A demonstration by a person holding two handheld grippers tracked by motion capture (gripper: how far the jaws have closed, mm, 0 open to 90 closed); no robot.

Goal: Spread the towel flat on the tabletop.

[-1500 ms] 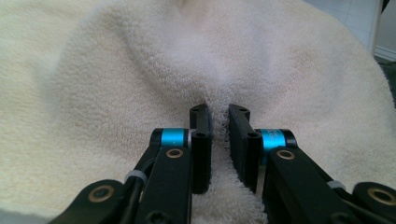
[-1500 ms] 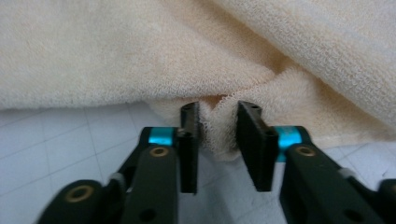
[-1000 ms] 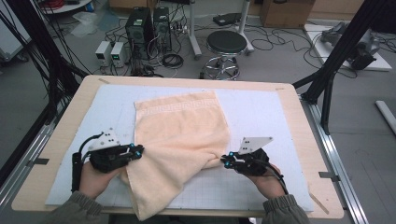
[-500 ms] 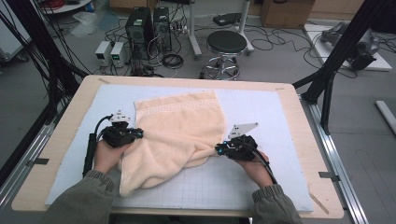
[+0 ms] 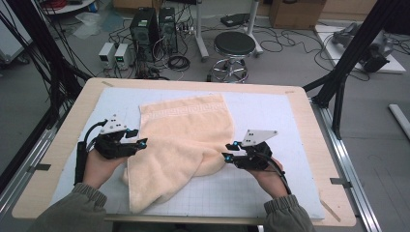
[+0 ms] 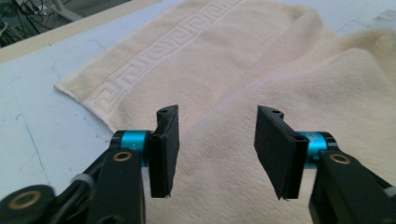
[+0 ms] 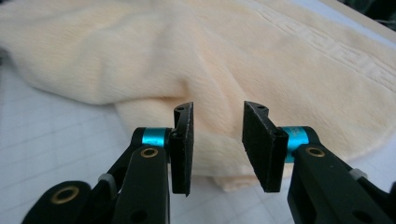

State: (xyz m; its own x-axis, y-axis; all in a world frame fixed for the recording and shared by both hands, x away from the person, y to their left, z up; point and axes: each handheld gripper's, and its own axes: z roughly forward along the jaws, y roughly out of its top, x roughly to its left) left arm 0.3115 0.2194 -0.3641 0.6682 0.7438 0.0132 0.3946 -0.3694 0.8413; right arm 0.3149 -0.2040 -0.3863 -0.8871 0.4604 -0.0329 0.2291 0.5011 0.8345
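On the table [image 5: 309,130] a half-folded towel [image 5: 186,140] lies at 12 o'clock of both claws — left [image 5: 143,143] and right [image 5: 225,155] — just opened, letting go; next, grab fresh edges.

A: Towel [image 5: 186,140] position?

B: On the mat [image 5: 270,111], which lies on the bench [image 5: 58,145]. Far edge flat toward the back; near part folded over itself, one corner trailing toward the bench's front-left.

A: Grippers?

B: Left gripper [image 5: 138,143] at the towel's left edge, right gripper [image 5: 227,157] at its right edge, towel between them. Each has its jaws apart, just opened, nothing between them, fabric lying just beyond the tips.

A: Behind the bench?

B: Stool [image 5: 234,46] on the floor past the far edge, centre. Boxes [image 5: 116,54] on the floor to its left.
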